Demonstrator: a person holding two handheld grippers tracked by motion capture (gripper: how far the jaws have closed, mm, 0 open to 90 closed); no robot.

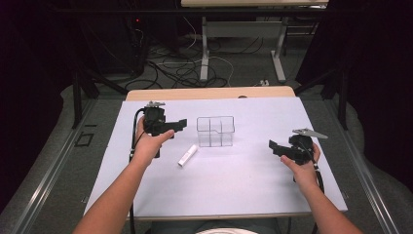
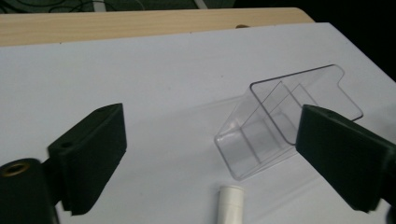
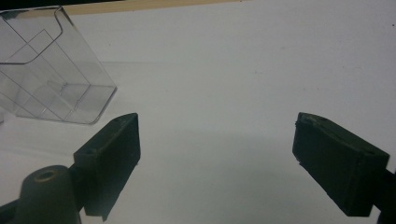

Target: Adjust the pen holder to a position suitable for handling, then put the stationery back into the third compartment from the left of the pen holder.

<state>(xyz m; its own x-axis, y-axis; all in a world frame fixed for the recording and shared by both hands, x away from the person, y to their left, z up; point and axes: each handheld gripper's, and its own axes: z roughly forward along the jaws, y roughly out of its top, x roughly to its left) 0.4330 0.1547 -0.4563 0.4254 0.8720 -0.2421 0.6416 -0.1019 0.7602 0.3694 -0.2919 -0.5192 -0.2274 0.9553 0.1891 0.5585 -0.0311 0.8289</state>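
- High view. A person's forearms enter from the bottom edge, each hand holding a black two-jaw gripper over a white sheet point(image 1: 234, 185) that covers a wooden table point(image 1: 209, 92). The left gripper point(image 1: 181, 123) is held above the sheet at the left, jaws pointing right toward a clear plastic organizer point(image 1: 215, 130) that stands upright near the sheet's centre, its interior divided into compartments. A white tube point(image 1: 187, 156) lies flat on the sheet, just in front of and to the left of the organizer, apart from it and apart from both grippers. The right gripper point(image 1: 272, 146) is held at the right, jaws pointing left, well apart from the organizer. Cables and table legs occupy the dark floor beyond.
- Left gripper view. The two black jaws stand wide apart with nothing between the pads. The organizer point(image 2: 285, 126) appears ahead, partly behind the right-hand jaw; the capped end of the white tube point(image 2: 231, 203) enters from the bottom edge, near the organizer's base, lying on the sheet below the gap rather than gripped.
- Right gripper view. The jaws stand wide apart and hold nothing; bare white sheet point(image 3: 243, 70) lies between them. The organizer point(image 3: 51, 70) sits at the upper left, clear of the jaws.
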